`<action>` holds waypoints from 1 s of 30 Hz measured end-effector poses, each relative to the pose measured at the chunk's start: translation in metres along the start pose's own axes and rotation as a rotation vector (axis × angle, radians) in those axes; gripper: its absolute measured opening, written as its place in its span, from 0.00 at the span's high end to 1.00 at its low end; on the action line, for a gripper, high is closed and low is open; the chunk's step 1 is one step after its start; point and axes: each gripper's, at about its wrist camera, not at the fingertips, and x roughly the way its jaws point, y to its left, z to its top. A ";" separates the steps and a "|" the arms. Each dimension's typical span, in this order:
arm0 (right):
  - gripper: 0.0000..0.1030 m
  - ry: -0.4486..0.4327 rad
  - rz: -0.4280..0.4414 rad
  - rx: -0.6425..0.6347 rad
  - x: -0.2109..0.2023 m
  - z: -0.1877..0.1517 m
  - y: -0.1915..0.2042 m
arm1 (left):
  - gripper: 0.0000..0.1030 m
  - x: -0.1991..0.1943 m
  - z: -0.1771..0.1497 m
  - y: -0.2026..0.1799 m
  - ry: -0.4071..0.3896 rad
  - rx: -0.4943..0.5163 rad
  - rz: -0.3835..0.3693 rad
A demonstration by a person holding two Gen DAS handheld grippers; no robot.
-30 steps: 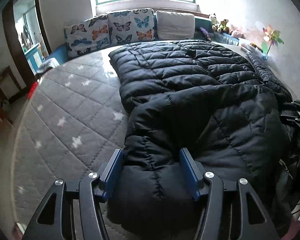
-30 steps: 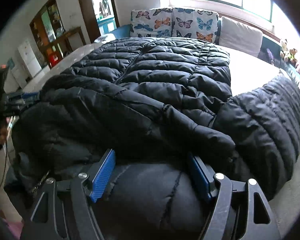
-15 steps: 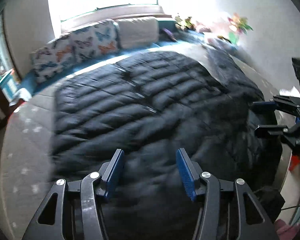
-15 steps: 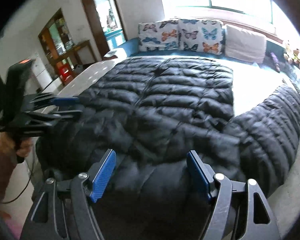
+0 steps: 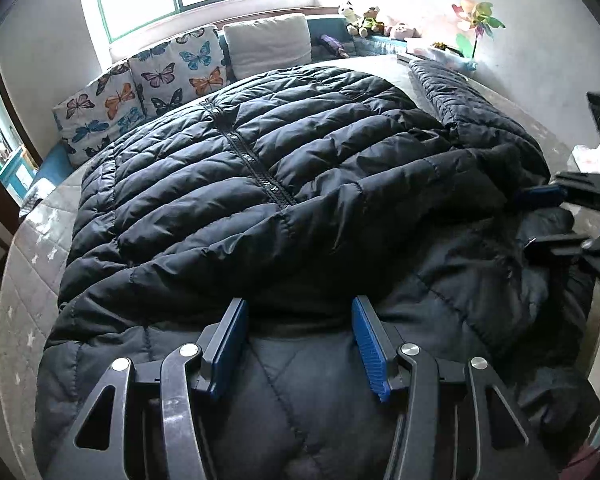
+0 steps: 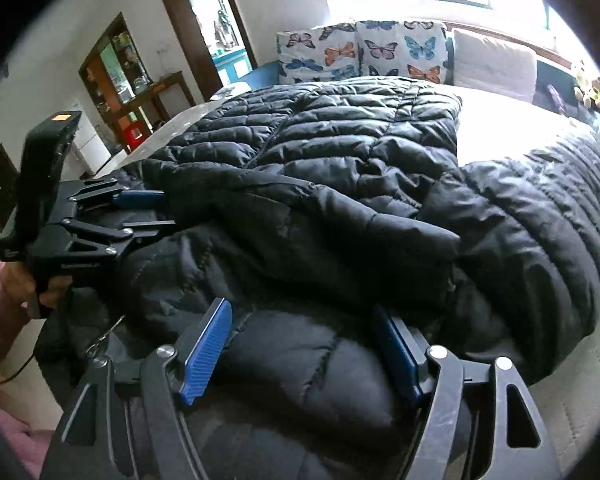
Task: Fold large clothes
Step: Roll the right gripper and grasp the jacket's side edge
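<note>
Subject garment: a large black quilted down jacket (image 5: 284,184) spread front-up across a grey star-patterned quilted bed cover (image 5: 32,248), its zip running away from the cameras toward the butterfly-print cushions (image 5: 156,80) at the far end. All positions below are referenced to that jacket. Left of the jacket, bare bed cover is exposed along its edge. At the jacket's near end, a band of fabric lies doubled back over the body, forming a thick ridge across its width. The left gripper (image 5: 300,340) sits at this near end, left of the zip line; its blue-padded fingers (image 5: 230,344) stand spread wide with padded fabric bulging between them, not pinched. The right gripper (image 6: 304,352) sits at the same near end further right, fingers likewise spread around a puffed fold, with no clamping evident. To the jacket's right, one sleeve (image 6: 540,216) lies extended outward along the bed, roughly parallel to the body. Judgement: the jacket's long axis runs straight ahead from both grippers, so any further fold of the near end travels forward; the outlying sleeve lies nearest the right gripper, which is better placed to bring it inward across the body.
</note>
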 end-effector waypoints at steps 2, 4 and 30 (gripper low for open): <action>0.24 -0.015 0.032 0.031 -0.015 0.004 -0.007 | 0.45 -0.002 0.001 0.002 0.008 -0.004 -0.002; 0.24 -0.054 0.039 0.074 -0.037 0.008 -0.023 | 0.43 -0.002 0.004 0.003 0.020 -0.016 0.000; 0.24 -0.203 0.176 0.757 -0.033 0.018 -0.299 | 0.38 -0.027 0.071 -0.062 0.013 0.057 -0.185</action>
